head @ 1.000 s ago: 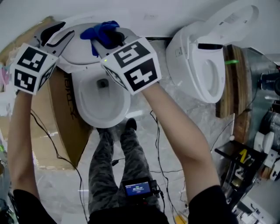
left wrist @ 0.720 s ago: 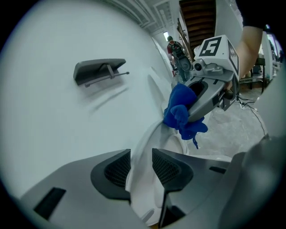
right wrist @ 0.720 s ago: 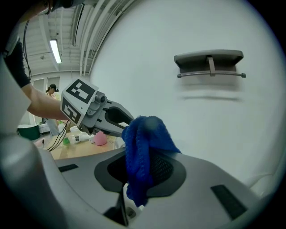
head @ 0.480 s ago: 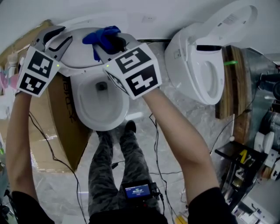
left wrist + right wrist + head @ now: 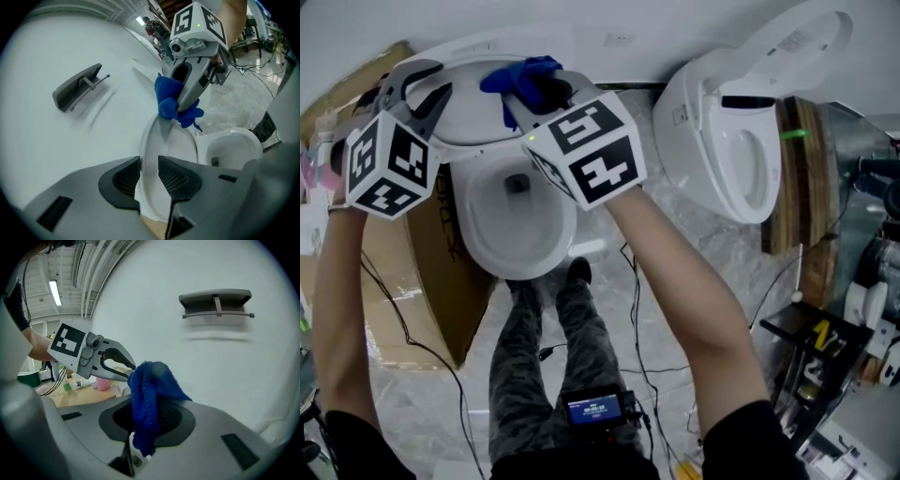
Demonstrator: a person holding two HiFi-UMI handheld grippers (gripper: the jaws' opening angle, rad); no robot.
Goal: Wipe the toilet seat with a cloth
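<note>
The white toilet (image 5: 516, 220) stands with its seat and lid (image 5: 469, 103) raised against the wall. My right gripper (image 5: 534, 89) is shut on a bunched blue cloth (image 5: 523, 75) at the top of the raised lid; the cloth (image 5: 147, 399) hangs from its jaws (image 5: 140, 430). My left gripper (image 5: 417, 89) is at the lid's left edge. In the left gripper view the white rim (image 5: 150, 154) lies between its closing jaws (image 5: 149, 176), with no firm press showing. The right gripper (image 5: 187, 91) and cloth (image 5: 171, 101) show beyond it.
A second toilet (image 5: 727, 141) leans at the right beside a wooden board (image 5: 802, 178). Flattened cardboard (image 5: 403, 281) lies left of the bowl. Cables (image 5: 642, 319) run over the marble floor by the person's legs (image 5: 553, 356). A grey fixture (image 5: 215, 301) juts from the wall.
My left gripper has shifted along the lid's left edge and turned its marker cube, its jaws narrowing around the rim. The right gripper and cloth have barely moved.
</note>
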